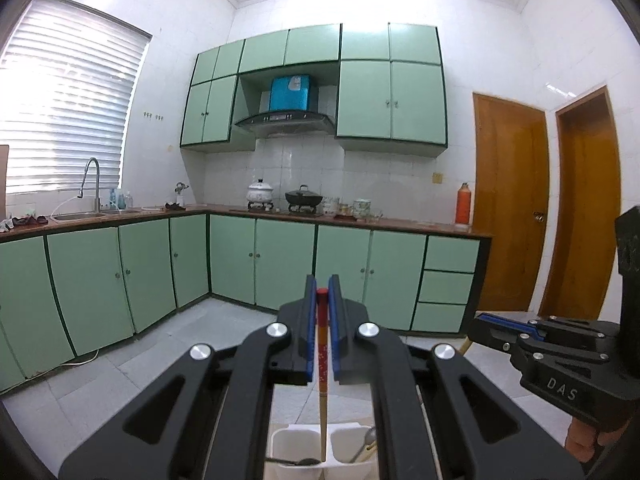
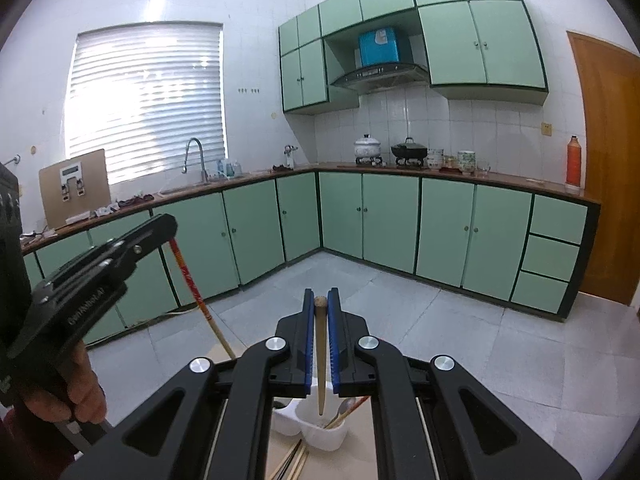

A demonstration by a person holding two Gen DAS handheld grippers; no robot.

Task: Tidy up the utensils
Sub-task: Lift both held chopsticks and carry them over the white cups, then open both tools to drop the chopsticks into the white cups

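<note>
My left gripper is shut on a red-topped chopstick that hangs down into a white two-part utensil holder; a spoon stands in the holder's right part. My right gripper is shut on a plain wooden chopstick hanging tip-down over the same holder, which holds a spoon and a chopstick. The left gripper and its red chopstick show at the left of the right wrist view. The right gripper body shows at the right of the left wrist view.
Several loose chopsticks lie on the light table surface beside the holder. Beyond are a grey tiled floor, green cabinets, a counter with sink, pots, a red thermos and wooden doors.
</note>
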